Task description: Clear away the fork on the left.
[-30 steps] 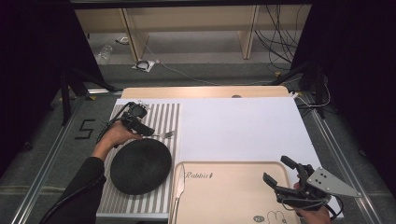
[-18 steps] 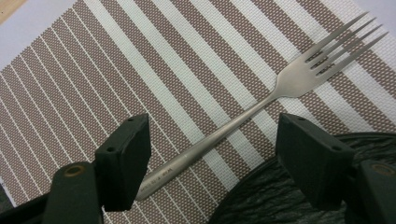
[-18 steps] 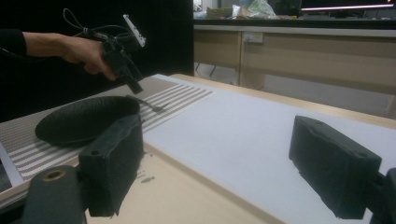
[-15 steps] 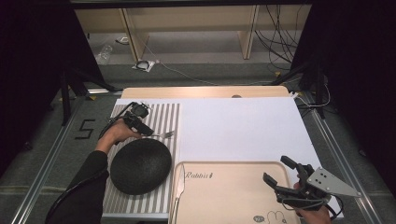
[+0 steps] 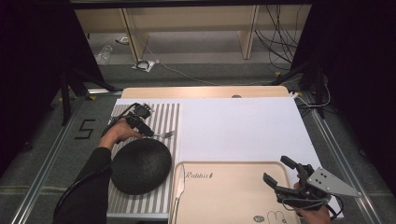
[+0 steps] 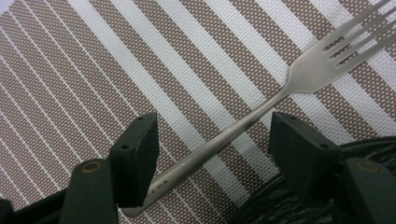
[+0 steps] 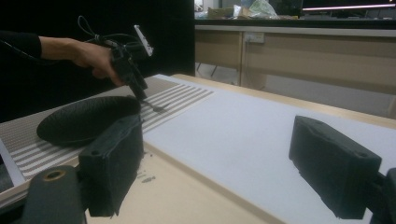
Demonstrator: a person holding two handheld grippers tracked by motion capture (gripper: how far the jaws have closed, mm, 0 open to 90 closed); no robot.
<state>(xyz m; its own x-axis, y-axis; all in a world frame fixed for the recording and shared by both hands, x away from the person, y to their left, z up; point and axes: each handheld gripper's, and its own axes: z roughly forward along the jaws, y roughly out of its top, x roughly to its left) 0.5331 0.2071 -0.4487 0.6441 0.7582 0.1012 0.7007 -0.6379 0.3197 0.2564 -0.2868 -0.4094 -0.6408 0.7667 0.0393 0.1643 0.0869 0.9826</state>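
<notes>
- Fork (image 6: 261, 114): lies flat on the striped placemat (image 6: 93, 70), handle between the two jaws of the left claw (image 6: 212, 140), tines pointing away toward the mat's far side. In the high view the fork (image 5: 164, 135) sits just beyond the rim of the black plate (image 5: 140, 165).
- Left claw (image 5: 148, 132): open; its jaws have just been closing with the handle between them, but neither pad presses on the metal yet.
- Risk, thin flat handle: it lies tight against the woven mat, so the pads may well ride over it and close on nothing, or pinch the mat's weave along with it.
- Risk, oblique handle: it crosses the gap at a slant, so the jaws would probably meet it unevenly, and the fork could swivel or skid out sideways.
- Risk, grip near the handle end: the heavier tines would likely droop on lifting and the fork could slip free.
- Risk, neighbouring plate: its rim (image 6: 299, 205) lies right beside one jaw; a jaw that catches it could nudge the plate or stop short of the handle.
- Right claw (image 5: 284, 173): open and holding nothing, hovering over the beige tray (image 5: 224, 196), well apart from the fork; in its own view the jaws stand wide over tray and white surface (image 7: 261, 140).
- Knife (image 5: 180, 183): lies along the tray's left edge.
- Writing: "Rabbit" printed on the tray (image 5: 198, 175), with a small drawn emblem near its front edge (image 5: 258, 218); a "5" taped on the floor (image 5: 84, 129); the stamp on the fork handle is too small to read.
</notes>
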